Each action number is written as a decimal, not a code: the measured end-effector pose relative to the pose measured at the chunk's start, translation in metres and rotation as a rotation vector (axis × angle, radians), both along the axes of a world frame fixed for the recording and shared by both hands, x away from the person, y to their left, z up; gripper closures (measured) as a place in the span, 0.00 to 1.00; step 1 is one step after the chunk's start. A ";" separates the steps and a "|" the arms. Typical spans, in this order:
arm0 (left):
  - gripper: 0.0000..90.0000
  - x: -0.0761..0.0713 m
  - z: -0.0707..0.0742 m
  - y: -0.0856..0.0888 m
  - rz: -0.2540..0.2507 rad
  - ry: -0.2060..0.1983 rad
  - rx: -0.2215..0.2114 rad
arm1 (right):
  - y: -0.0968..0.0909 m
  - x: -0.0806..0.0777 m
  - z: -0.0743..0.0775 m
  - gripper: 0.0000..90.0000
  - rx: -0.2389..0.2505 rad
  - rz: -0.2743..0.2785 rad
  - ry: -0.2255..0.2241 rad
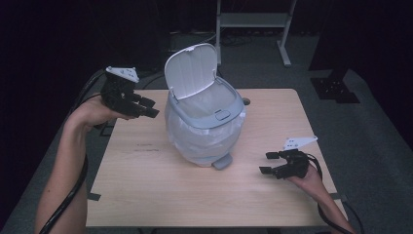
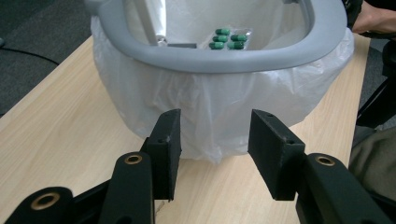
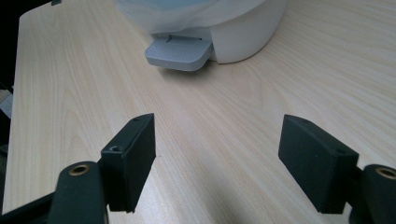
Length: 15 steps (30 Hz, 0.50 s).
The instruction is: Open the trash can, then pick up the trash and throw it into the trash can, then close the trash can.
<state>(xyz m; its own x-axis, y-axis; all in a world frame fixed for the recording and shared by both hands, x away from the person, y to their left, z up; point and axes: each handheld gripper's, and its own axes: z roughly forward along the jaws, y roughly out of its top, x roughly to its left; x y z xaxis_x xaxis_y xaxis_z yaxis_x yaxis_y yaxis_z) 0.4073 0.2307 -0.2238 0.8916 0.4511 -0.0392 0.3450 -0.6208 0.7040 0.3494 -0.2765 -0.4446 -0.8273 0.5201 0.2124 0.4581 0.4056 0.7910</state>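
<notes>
Bin (image 1: 204, 122): lid (image 1: 190, 70) up, blister pack (image 2: 229, 38) already inside, past the left fingers (image 2: 212, 144).
Left fingers: part-open, empty.
Right fingers (image 3: 217, 161): wide open, pedal (image 3: 180, 52) ahead.
Left: probably closing lid.

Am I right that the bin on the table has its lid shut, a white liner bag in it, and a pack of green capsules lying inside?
Not quite: the lid is open, standing up behind the rim, as the high view shows. The rest holds: the bin stands on the table with a white liner bag in it, and the left gripper view shows the pack of green capsules inside.
</notes>
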 end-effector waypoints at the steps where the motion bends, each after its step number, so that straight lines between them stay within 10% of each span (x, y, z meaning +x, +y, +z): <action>1: 0.60 0.001 0.000 0.001 0.001 0.000 0.001 | 0.000 0.000 0.000 0.29 -0.001 0.000 0.004; 15: 0.60 0.014 0.002 0.005 0.018 0.001 0.009 | -0.002 0.002 -0.002 0.29 0.004 -0.002 0.008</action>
<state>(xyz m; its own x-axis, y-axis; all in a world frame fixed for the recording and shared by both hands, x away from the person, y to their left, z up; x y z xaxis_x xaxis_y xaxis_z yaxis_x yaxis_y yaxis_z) 0.4208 0.2360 -0.2222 0.8832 0.4676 -0.0361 0.3571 -0.6206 0.6981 0.3519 -0.2788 -0.4468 -0.8245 0.5208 0.2213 0.4655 0.4018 0.7886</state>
